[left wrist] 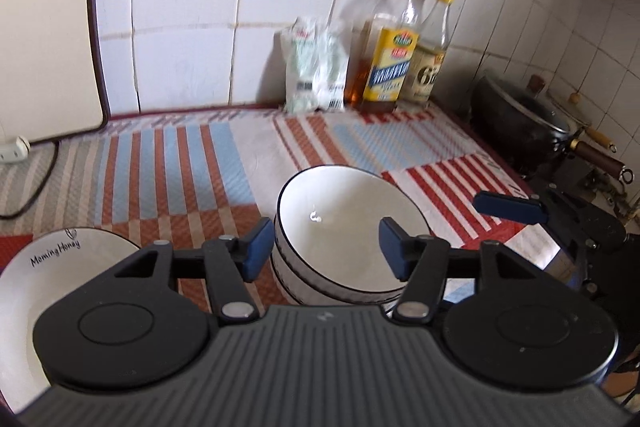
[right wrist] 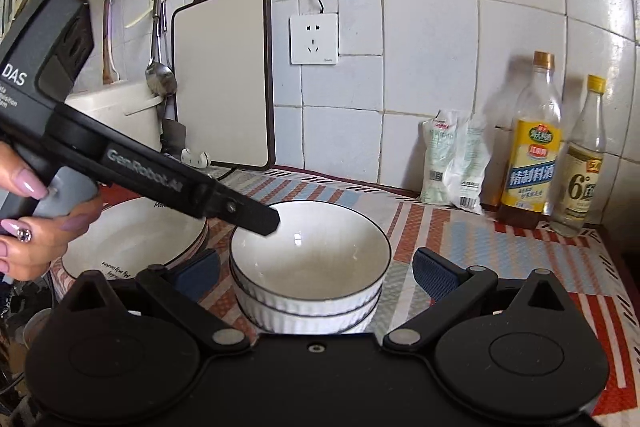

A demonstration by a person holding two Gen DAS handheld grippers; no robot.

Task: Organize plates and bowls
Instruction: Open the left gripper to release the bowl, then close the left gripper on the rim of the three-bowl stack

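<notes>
A stack of white ribbed bowls (left wrist: 340, 247) with dark rims stands on the striped mat; it also shows in the right wrist view (right wrist: 310, 267). White plates (left wrist: 24, 279) marked "Morning Honey" sit stacked to its left, also in the right wrist view (right wrist: 136, 235). My left gripper (left wrist: 326, 245) is open and empty, hovering over the bowls' near rim; its body (right wrist: 120, 163) reaches over the plates toward the bowls. My right gripper (right wrist: 316, 273) is open and empty, its fingers apart on either side of the bowl stack; one of its fingers (left wrist: 508, 207) shows right of the bowls.
Two bottles (right wrist: 532, 143) and plastic packets (right wrist: 456, 163) stand against the tiled wall at the back right. A cutting board (right wrist: 224, 75) leans at the back left beside hanging utensils (right wrist: 158, 67). A wok with lid (left wrist: 524, 123) sits on the stove to the right.
</notes>
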